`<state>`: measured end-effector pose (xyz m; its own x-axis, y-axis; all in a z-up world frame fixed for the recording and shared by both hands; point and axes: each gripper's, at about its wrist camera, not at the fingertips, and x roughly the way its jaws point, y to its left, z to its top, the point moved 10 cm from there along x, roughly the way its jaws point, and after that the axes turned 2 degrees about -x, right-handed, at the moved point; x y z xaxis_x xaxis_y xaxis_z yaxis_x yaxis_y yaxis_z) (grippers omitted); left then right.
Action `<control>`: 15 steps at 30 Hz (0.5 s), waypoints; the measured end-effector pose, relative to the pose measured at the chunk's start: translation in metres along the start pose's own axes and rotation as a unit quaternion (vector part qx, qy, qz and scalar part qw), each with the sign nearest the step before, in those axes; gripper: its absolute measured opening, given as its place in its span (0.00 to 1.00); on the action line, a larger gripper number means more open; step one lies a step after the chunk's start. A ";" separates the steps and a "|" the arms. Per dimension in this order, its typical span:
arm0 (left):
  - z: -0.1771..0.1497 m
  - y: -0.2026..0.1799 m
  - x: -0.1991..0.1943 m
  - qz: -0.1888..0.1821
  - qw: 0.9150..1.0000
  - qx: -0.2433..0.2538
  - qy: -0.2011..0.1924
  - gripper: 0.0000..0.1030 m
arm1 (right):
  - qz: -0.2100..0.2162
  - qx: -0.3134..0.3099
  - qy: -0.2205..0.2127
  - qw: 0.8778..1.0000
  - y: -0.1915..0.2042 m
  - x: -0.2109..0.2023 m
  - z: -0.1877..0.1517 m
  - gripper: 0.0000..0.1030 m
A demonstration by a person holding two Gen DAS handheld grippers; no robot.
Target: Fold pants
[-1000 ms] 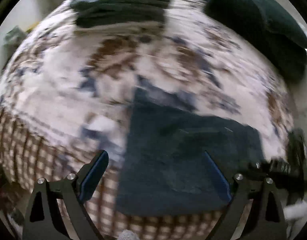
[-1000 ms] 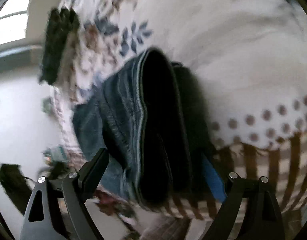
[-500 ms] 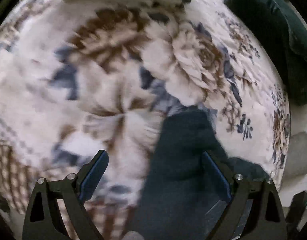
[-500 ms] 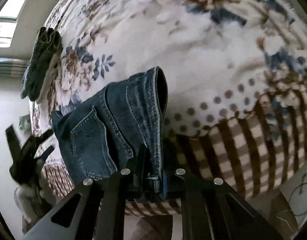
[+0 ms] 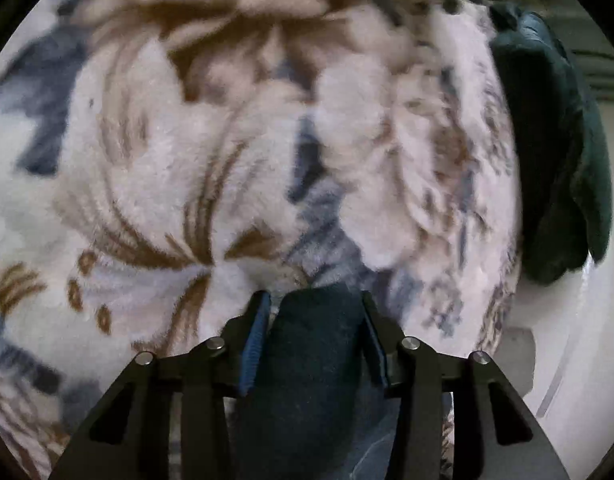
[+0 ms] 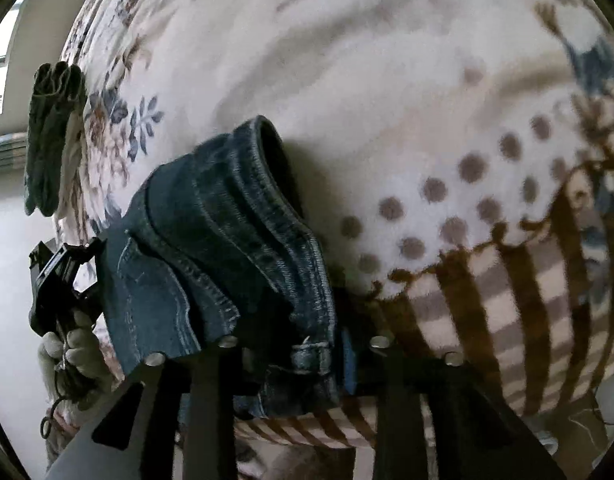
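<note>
A plush fleece blanket [image 5: 155, 168], cream with brown and slate-blue flowers, covers the bed and fills both views; only the right wrist view shows its dotted band and brown striped border at the near edge. A dark green folded cloth [image 5: 555, 152] lies along the blanket's far right edge. The blue denim pants [image 6: 227, 248], thickly folded with stitched seams and waistband, sit at the near edge. The left gripper [image 5: 313, 334] pinches a dark rounded fold of them [image 5: 311, 364]. The right gripper [image 6: 303, 354] clamps the waistband. Only the right view shows the left hand [image 6: 73, 354].
</note>
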<state>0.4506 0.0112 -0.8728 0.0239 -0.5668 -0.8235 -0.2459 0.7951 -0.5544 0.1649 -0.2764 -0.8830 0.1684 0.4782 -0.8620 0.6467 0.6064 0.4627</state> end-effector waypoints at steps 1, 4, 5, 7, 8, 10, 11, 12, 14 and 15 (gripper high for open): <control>-0.005 -0.006 -0.009 0.011 0.999 0.030 -0.005 0.58 | 0.025 0.007 0.006 1.000 0.000 -0.001 0.000 0.62; -0.030 -0.016 -0.027 0.030 0.995 0.094 -0.017 0.96 | 0.103 0.035 0.011 0.994 0.002 -0.008 -0.005 0.84; -0.039 -0.015 -0.028 0.027 0.994 0.102 -0.011 0.96 | 0.117 0.037 0.009 0.992 0.002 -0.009 -0.008 0.85; -0.062 -0.010 -0.022 0.027 0.994 0.108 0.015 0.96 | 0.108 0.039 0.030 0.993 -0.003 0.003 -0.019 0.86; -0.071 -0.006 -0.016 0.025 0.994 0.106 0.029 0.96 | 0.094 0.044 0.045 0.994 -0.007 0.015 -0.025 0.86; -0.090 0.004 -0.003 0.017 0.994 0.098 0.054 0.96 | 0.123 0.050 0.048 0.990 -0.002 0.025 -0.029 0.90; -0.093 0.006 0.002 0.009 0.994 0.094 0.061 0.96 | 0.148 0.047 0.049 0.987 0.005 0.033 -0.029 0.91; -0.096 0.009 0.004 0.002 0.994 0.093 0.064 0.96 | 0.164 0.044 0.050 0.984 0.011 0.037 -0.029 0.91; -0.095 0.007 0.009 -0.003 0.994 0.095 0.061 0.96 | 0.207 0.035 0.051 0.976 0.028 0.050 -0.025 0.91; -0.094 0.007 0.010 -0.005 0.994 0.094 0.061 0.96 | 0.221 0.035 0.044 0.974 0.035 0.055 -0.020 0.92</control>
<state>0.3580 -0.0091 -0.8741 -0.0943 -0.5882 -0.8032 -0.0604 0.8087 -0.5851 0.1817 -0.2165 -0.9099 0.3799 0.7364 -0.5598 0.5757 0.2854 0.7662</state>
